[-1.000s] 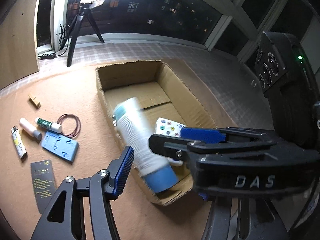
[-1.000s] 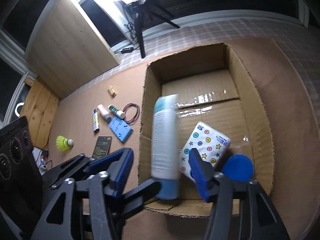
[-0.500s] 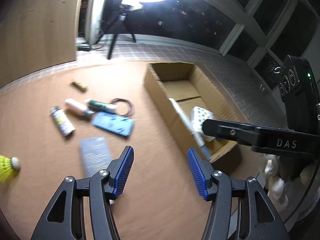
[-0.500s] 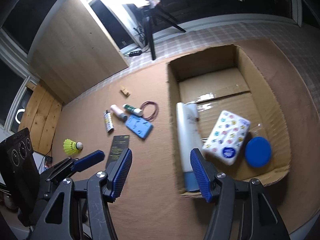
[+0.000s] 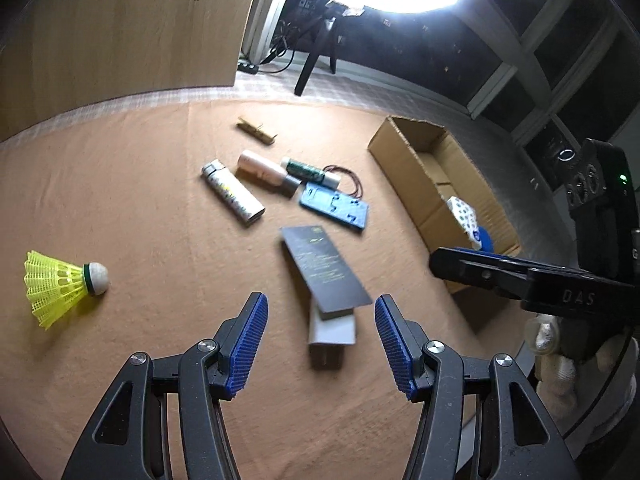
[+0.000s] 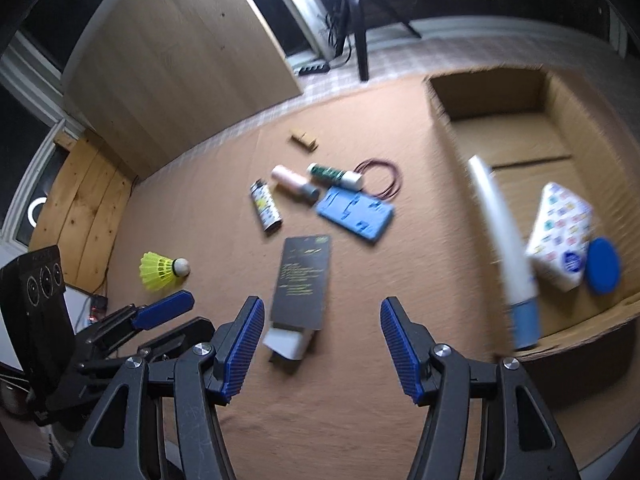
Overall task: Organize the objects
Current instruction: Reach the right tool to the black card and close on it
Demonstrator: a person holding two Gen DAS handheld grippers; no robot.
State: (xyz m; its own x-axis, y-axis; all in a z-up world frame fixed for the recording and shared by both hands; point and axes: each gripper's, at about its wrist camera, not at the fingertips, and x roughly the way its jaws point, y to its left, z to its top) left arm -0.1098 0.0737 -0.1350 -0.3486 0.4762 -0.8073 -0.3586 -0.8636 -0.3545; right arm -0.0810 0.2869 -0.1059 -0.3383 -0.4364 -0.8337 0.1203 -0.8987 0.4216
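My left gripper (image 5: 318, 312) is open and empty, hovering just short of a black card box (image 5: 324, 268) with a white end. My right gripper (image 6: 320, 308) is open too, above the same black card box (image 6: 304, 280). Loose on the tan mat lie a yellow shuttlecock (image 5: 64, 282), a lighter (image 5: 232, 192), a pink tube (image 5: 264, 170), a green tube (image 5: 310, 170) and a blue plastic plate (image 5: 334, 206). The cardboard box (image 6: 444, 128) at the right holds a leaning white bottle (image 6: 500, 232), a tissue pack (image 6: 560, 232) and a blue lid (image 6: 604, 266).
A red rubber band (image 5: 352, 178) and a wooden clip (image 5: 256, 130) lie beyond the tubes. A wooden panel (image 5: 120, 28) stands at the back left, and a ring light on a tripod (image 5: 316, 56) behind the mat. Dark windows run along the back right.
Both grippers have swung left, from over the cardboard box to over the loose items. The white bottle, blurred in mid-air a second ago, now leans inside the box.
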